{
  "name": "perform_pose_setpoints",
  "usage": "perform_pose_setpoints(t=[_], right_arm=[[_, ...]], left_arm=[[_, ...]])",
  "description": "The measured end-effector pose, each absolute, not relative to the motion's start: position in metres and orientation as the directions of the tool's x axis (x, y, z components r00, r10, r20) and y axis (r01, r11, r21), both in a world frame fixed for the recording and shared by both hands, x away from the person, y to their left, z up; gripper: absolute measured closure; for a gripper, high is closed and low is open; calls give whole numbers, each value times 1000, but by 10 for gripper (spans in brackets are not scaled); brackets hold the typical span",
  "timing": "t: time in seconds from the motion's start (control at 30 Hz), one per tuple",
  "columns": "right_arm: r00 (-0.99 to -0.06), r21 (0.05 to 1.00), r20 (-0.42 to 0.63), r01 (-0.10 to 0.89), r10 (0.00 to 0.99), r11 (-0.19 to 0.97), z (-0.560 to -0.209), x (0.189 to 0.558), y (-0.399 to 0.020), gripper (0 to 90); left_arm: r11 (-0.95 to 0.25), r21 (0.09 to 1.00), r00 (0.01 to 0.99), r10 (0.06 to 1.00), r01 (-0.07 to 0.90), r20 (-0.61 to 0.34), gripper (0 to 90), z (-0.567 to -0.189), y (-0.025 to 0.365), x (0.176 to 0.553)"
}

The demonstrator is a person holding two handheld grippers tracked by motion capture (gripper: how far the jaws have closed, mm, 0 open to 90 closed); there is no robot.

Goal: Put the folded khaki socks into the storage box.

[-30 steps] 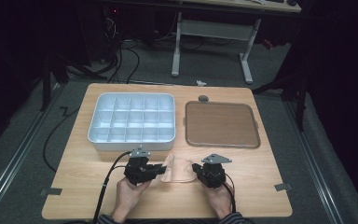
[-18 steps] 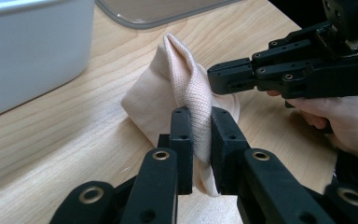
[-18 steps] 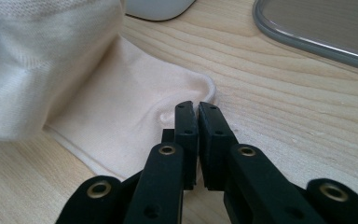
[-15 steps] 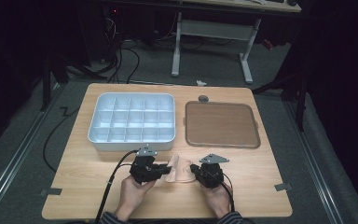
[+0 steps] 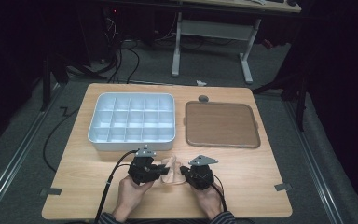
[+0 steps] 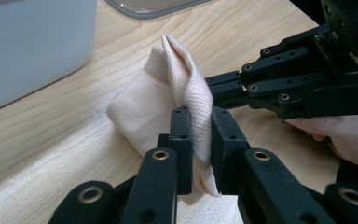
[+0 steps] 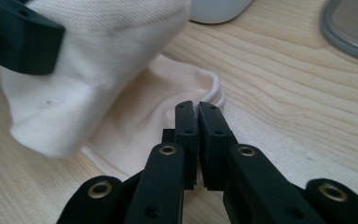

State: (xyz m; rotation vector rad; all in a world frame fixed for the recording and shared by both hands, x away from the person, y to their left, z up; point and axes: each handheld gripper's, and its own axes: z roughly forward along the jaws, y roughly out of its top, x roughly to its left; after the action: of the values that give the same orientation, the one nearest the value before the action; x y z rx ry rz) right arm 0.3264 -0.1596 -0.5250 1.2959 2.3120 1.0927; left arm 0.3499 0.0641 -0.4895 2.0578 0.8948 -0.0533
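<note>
Your left gripper pinches a raised fold of the cream cloth; your right gripper clamps its thin edge, near the table's front edge.

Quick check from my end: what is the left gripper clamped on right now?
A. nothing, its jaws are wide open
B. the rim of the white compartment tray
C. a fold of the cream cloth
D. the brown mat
C: in the left gripper view the left gripper has its jaws pressed on a raised fold of the cream cloth, near the table's front edge.
</note>
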Motion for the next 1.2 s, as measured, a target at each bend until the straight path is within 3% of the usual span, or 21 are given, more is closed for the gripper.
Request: perform_pose_setpoints(t=[0.63,1.2], right_arm=[[-565,732,136,611,814,302,-526,327,-165,870],[-554,727,145,622,820,291,-525,327,-165,869]], left_arm=[[-401,668,731,599,627,-327,784,-502,51,355],[-409,672,748,568,618,-343,670,-506,48,356]])
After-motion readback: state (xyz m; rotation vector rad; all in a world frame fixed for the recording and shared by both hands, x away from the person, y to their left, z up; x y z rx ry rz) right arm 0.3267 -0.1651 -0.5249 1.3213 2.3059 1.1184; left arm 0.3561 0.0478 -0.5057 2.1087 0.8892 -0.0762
